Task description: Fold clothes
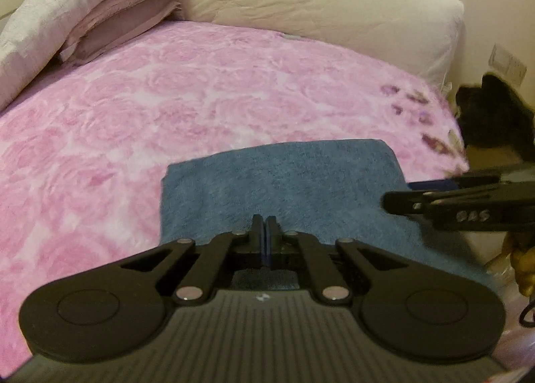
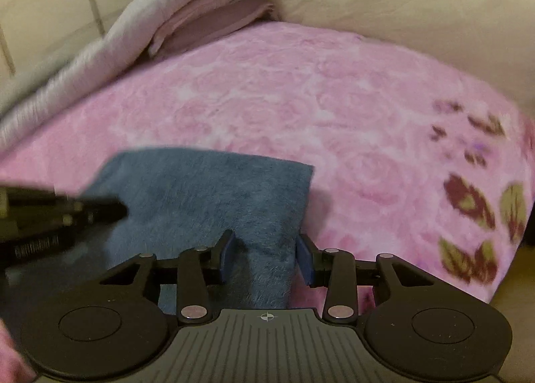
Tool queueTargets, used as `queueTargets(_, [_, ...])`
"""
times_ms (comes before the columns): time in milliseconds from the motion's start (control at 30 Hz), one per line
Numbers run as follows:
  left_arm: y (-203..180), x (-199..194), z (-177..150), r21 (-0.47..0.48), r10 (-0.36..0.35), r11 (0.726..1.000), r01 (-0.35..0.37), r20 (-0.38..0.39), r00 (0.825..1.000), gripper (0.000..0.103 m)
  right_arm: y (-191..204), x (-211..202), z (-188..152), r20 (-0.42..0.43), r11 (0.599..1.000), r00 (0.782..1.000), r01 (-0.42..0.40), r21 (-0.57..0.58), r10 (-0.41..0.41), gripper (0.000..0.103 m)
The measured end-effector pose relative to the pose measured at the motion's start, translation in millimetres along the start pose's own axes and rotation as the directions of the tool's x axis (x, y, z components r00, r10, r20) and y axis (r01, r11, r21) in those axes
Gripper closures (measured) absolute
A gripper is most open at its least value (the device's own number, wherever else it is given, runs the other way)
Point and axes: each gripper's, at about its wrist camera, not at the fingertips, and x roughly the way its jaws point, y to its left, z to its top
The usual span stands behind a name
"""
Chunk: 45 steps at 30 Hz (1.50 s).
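A blue towel lies folded into a rectangle on the pink rose-patterned blanket, near the bed's front right part. My left gripper is shut, its fingertips pressed together just above the towel's near side; nothing shows between them. In the right wrist view the towel fills the lower middle. My right gripper is open, and the towel's near right corner lies between its blue pads. The left gripper reaches in from the left over the towel. The right gripper enters the left wrist view from the right.
Folded pale bedding and pillows are stacked at the back left. A cream duvet runs along the back. The bed's right edge drops to the floor; a dark object and a wall socket stand beyond it.
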Motion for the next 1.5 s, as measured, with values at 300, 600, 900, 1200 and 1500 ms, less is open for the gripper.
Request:
queueTargets(300, [3, -97, -85, -0.042, 0.021, 0.999, -0.018, 0.074, 0.997, 0.101, 52, -101, -88, 0.128, 0.988, 0.991, 0.048, -0.148, -0.029, 0.064])
queueTargets(600, [-9, -103, -103, -0.059, 0.146, 0.988, -0.145, 0.0, 0.989, 0.101, 44, -92, -103, 0.0, 0.995, 0.998, 0.068, -0.073, -0.068, 0.064])
queueTargets(900, [-40, -183, -136, -0.195, 0.138, 0.969, -0.149, -0.066, 0.988, 0.083, 54, -155, -144, -0.023, 0.996, 0.999, -0.023, 0.091, 0.025, 0.057])
queueTargets(1200, [-80, -265, -140, -0.175, 0.178, 0.97, -0.17, 0.026, 0.984, 0.076, 74, -247, -154, 0.117, 0.993, 0.992, -0.064, 0.1, 0.052, 0.053])
queueTargets(1500, [-107, -304, -149, -0.142, 0.181, 0.975, -0.17, 0.068, 0.981, 0.074, 75, -300, -170, 0.189, 0.99, 0.979, -0.091, 0.109, 0.069, 0.052])
